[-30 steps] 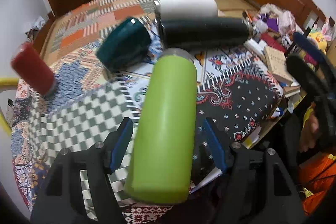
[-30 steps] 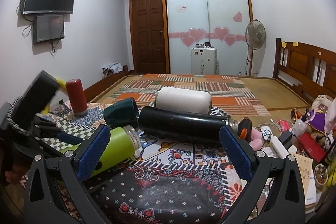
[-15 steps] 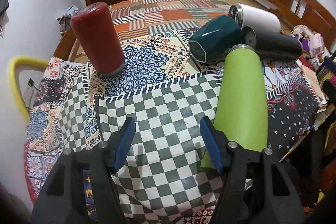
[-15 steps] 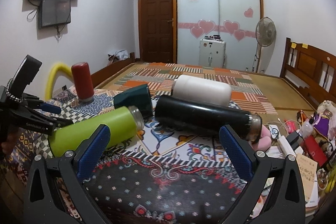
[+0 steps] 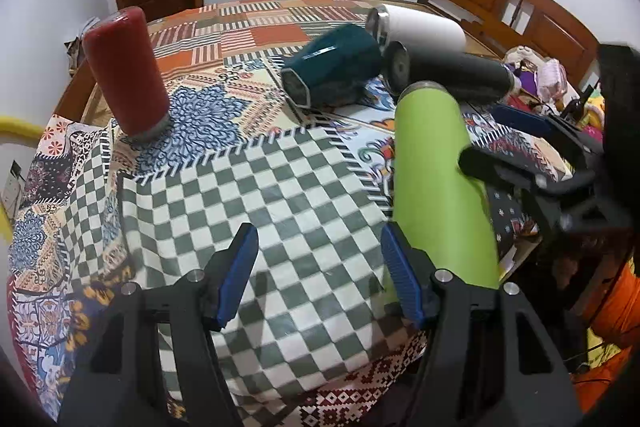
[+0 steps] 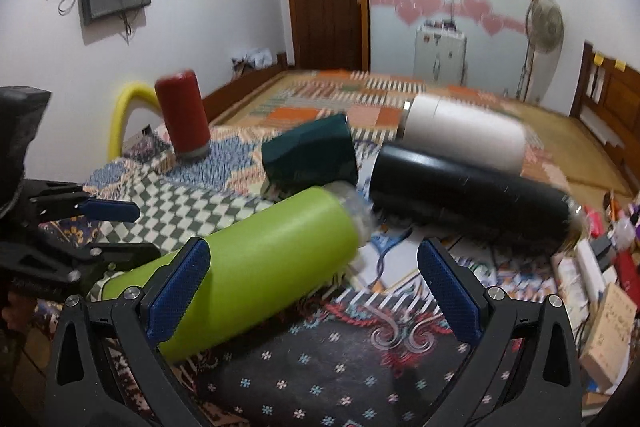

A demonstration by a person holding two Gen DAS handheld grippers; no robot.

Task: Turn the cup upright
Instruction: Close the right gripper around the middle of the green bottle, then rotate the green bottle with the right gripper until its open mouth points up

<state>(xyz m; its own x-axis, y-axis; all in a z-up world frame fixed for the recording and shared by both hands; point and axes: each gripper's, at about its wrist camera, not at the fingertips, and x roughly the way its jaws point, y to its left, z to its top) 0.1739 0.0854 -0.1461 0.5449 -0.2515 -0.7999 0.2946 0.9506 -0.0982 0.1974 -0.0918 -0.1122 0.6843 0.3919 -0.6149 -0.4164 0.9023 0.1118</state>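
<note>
Five cups sit on the patchwork cloth (image 5: 280, 195). One red cup (image 5: 126, 73) stands mouth-down, well apart from the rest. Four lie on their sides: a green cup (image 5: 436, 179), a teal cup (image 5: 334, 67), a black cup (image 5: 452, 71) and a white cup (image 5: 420, 27) (the black and white ones touch).

The left gripper (image 5: 318, 273) is spread wide over the checked part, holding nothing, with the green cup just beside its right finger. The right gripper (image 6: 314, 291) is spread wide too, and the green cup (image 6: 256, 267) seems to lie between its fingers, though the blur hides any touch.
</note>
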